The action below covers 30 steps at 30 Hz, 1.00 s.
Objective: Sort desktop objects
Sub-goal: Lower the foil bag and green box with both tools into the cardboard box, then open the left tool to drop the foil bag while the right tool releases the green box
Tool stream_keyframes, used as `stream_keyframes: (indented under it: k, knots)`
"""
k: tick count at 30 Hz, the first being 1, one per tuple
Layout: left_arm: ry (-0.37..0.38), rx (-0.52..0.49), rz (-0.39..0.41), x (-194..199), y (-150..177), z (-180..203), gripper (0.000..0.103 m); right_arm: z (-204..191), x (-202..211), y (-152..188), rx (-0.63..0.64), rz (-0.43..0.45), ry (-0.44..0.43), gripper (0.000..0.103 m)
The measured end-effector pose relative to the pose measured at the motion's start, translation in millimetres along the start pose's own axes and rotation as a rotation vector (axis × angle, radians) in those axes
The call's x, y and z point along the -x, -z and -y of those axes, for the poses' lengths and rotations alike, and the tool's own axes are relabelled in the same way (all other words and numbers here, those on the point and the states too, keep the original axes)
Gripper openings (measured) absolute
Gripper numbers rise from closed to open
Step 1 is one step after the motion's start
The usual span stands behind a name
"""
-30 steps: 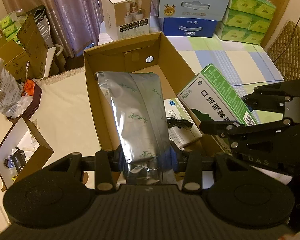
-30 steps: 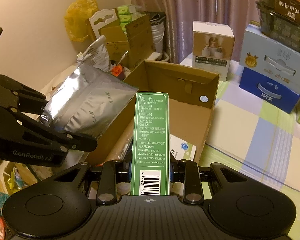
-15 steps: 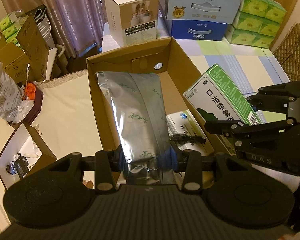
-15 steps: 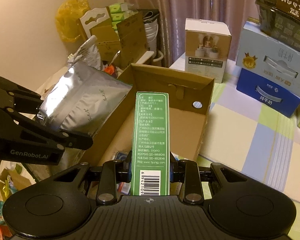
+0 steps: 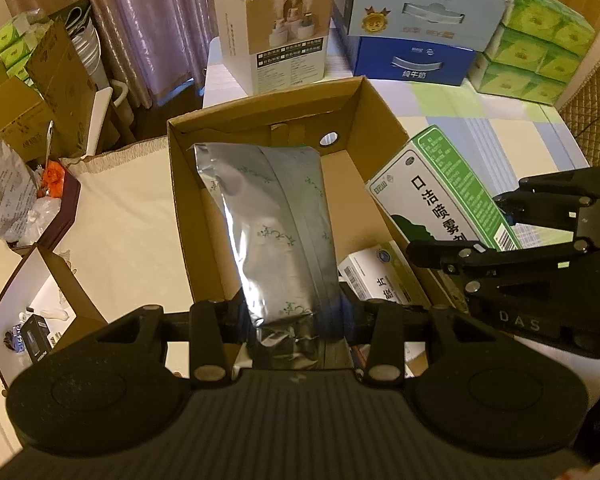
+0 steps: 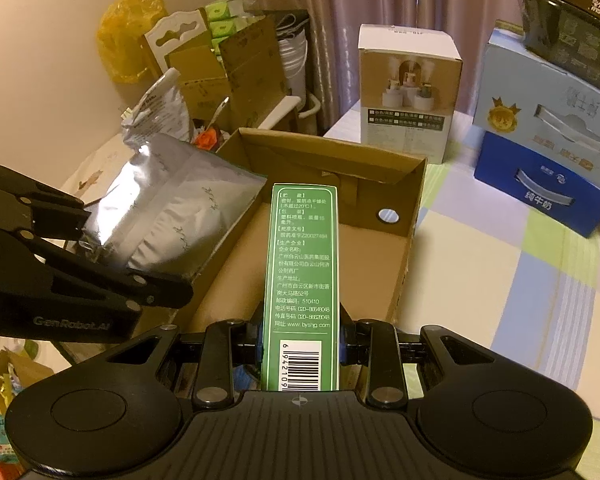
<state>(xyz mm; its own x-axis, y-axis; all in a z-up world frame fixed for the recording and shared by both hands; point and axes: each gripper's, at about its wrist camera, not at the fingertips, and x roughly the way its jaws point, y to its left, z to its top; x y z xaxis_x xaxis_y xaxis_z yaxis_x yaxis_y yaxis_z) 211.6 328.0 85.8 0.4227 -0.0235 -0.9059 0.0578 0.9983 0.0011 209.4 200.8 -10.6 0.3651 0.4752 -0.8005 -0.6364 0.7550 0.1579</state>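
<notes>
My left gripper is shut on the lower end of a silver foil pouch, which hangs over the left half of an open cardboard box. My right gripper is shut on a tall green and white medicine carton, held over the same cardboard box. In the left wrist view that green carton leans over the box's right wall, with the right gripper behind it. A small white medicine box lies on the box floor at the near right. The silver pouch and left gripper show at left in the right wrist view.
Behind the cardboard box stand a white and tan product box, a stacked pale blue and dark blue milk carton and green tissue packs. A checked cloth covers the table on the right. Cardboard boxes and bags crowd the left.
Both grippers have moved forward and a little down over the cardboard box, still carrying the pouch and the green carton. The box looms larger and its floor shows more.
</notes>
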Motion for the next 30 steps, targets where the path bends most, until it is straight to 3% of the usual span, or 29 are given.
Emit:
stream_keyframes:
  k: [20, 22, 24, 30]
  knots:
    - [-0.026, 0.024, -0.024, -47, -41, -9, 0.037, 28, -14, -20, -0.029, 0.036, 0.008, 0.028]
    - [-0.025, 0.035, -0.019, -51, -42, -11, 0.039, 28, -15, -20, -0.029, 0.035, 0.005, 0.028]
    - [-0.036, 0.054, -0.004, -52, -43, -14, 0.047, 28, -17, -20, -0.029, 0.032, 0.002, 0.028]
    - [-0.048, 0.059, 0.009, -47, -41, -20, 0.047, 28, -19, -19, -0.033, 0.028, -0.004, 0.028]
